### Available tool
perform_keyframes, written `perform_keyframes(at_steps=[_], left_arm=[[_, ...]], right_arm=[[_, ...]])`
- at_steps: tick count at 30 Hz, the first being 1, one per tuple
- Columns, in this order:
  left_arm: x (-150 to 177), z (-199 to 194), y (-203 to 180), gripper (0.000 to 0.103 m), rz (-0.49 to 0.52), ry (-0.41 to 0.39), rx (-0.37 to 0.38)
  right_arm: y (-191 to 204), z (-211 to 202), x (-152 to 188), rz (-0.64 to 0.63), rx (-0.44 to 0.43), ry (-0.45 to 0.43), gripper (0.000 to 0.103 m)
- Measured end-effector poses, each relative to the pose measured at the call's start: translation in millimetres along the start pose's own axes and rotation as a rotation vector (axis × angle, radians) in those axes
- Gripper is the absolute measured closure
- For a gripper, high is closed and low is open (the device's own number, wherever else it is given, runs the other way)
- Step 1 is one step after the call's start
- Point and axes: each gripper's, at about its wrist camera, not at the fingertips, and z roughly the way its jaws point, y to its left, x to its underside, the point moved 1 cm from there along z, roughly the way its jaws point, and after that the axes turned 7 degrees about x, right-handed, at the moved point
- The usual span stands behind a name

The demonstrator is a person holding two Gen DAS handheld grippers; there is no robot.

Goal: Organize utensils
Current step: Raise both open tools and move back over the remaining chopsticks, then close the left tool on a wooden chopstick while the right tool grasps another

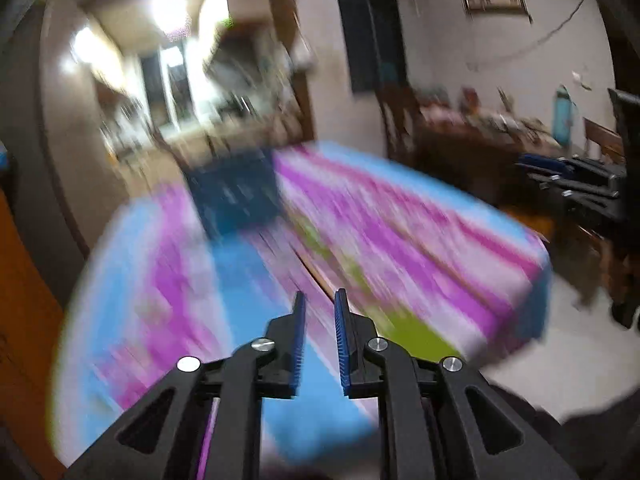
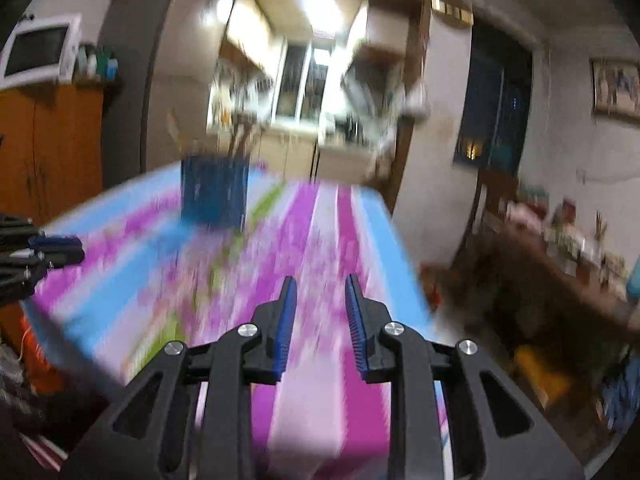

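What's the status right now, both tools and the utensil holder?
Left tool open, empty. Right tool open, empty. Blue utensil holder upright on the striped tablecloth, ahead of both. Heavy blur; loose utensils not discernible.

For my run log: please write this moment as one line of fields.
left gripper: open, empty | right gripper: open, empty | blue holder: upright on tablecloth, far end | views: motion-blurred
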Motion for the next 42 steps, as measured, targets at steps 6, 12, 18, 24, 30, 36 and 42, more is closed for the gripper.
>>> perform_keyframes(at_steps=[6,12,18,24,30,36,42], left_arm=[[37.7,21.8,-33.1,0.088,-0.020,0.055,0.061],[40.4,30.9,-43.0,0.088,-0.035,0.029,0.060],[43.8,52.6,-42.1,0.088,-0.060,0.047,0.017],[45.1,52.0,-35.9,0.080,-0.055,0.034,-0.070],[47.6,49.6,-37.4,0.080,-0.015,0.012,-0.099],[51.4,48.6,-38.1,0.083,0.000,-0.012,-0.094],[55.6,45.7,-41.9,0.093,0.022,-0.024,-0.100]], right_arm=[[21.2,5.5,57.9,0.124,-0.010,0.079,0.079],[36.9,5.0,69.5,0.149,-0.034,0.062,0.079],[47.9,8.1,75.2,0.115,-0.028,0.052,0.079],[47.6,16.7,80.5,0.125,-0.036,0.072,0.079],[51.4,27.1,84.7,0.109,-0.042,0.084,0.080],[52.9,29.1,86.1,0.142,-0.055,0.071,0.088],[56.2,24.8,89.1,0.180,-0.041,0.051,0.098]])
